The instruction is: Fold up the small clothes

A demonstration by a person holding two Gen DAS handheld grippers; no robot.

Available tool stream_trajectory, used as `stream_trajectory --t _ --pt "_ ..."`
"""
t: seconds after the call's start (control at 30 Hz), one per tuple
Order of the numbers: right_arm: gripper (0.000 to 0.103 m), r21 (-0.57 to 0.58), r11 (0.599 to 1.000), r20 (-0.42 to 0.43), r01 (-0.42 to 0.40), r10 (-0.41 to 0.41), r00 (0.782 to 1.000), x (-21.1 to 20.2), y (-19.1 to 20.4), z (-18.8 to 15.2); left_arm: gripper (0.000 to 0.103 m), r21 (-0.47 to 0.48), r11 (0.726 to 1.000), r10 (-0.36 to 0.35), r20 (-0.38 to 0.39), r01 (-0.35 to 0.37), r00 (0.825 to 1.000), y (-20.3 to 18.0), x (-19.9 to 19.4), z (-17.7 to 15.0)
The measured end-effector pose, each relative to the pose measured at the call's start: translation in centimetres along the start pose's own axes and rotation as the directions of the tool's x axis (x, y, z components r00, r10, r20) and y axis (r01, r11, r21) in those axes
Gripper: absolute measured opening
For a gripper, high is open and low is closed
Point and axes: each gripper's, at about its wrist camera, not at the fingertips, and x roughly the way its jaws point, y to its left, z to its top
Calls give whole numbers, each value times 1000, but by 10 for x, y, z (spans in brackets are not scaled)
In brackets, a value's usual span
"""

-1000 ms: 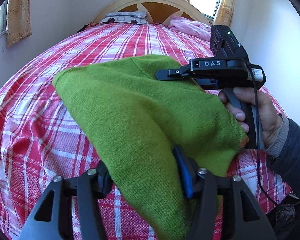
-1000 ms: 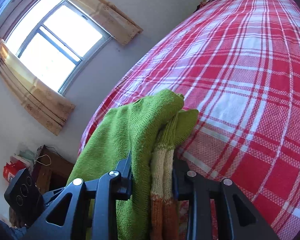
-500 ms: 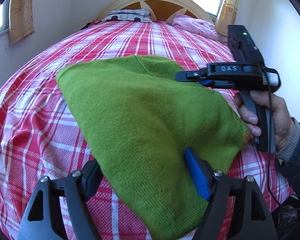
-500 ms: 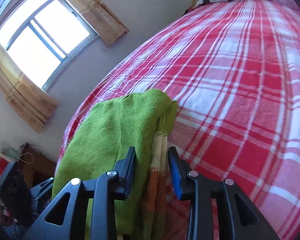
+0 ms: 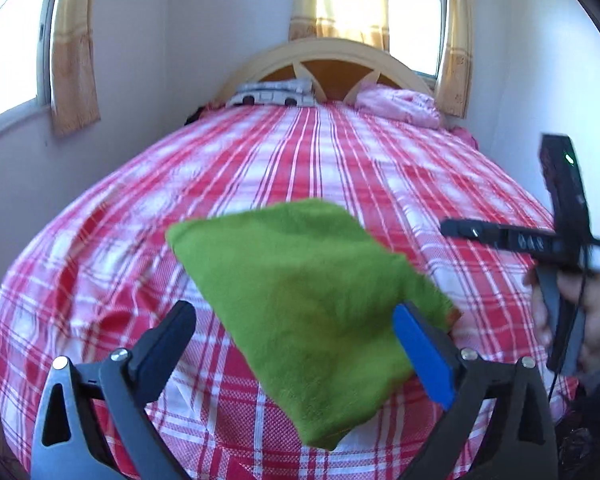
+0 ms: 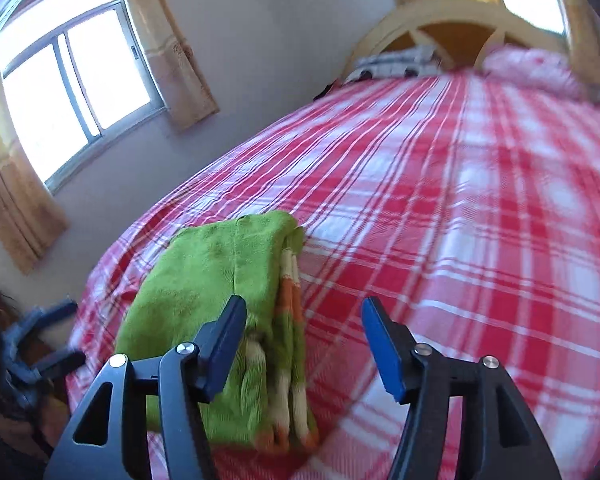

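A wide bed under a red-and-white plaid sheet is filling both views, running back to a curved wooden headboard where a grey patterned pillow and a pink bundle of bedding are lying, with curtained windows letting light in on the walls. On the near part of the sheet a green knitted garment is lying folded into a compact, roughly four-sided stack; in the right wrist view its cream-and-orange striped edge is showing along the side facing the open bed, with the layers stacked one on another. The left gripper is hovering over the garment's near end with its jaws opening, spread about as wide as they go; the garment is showing between the fingers, but neither pad is pressing on it. The right gripper is sitting beside the garment's striped edge, its jaws also opening, and its left finger is overlapping the green knit in the picture while the blue-padded finger is standing over bare sheet; nothing is being pinched. In the left wrist view a hand is holding the right gripper's handle off to the garment's right, blurred.
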Motion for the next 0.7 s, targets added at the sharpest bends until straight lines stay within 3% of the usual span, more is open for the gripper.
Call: stream_trajectory --t 0.13,0.33,0.7 --pt "62 -33 998 77 62 -59 995 -41 15 -12 102 5 1000 -8 54 7 999 -2 -15 7" --pt "65 -99 992 146 82 -67 987 -78 38 -16 103 -1 1000 -23 122 24 992 -7 -33 14" --pt "66 -134 987 207 92 -63 976 -98 59 -23 103 6 1000 -17 151 17 988 -11 -39 15"
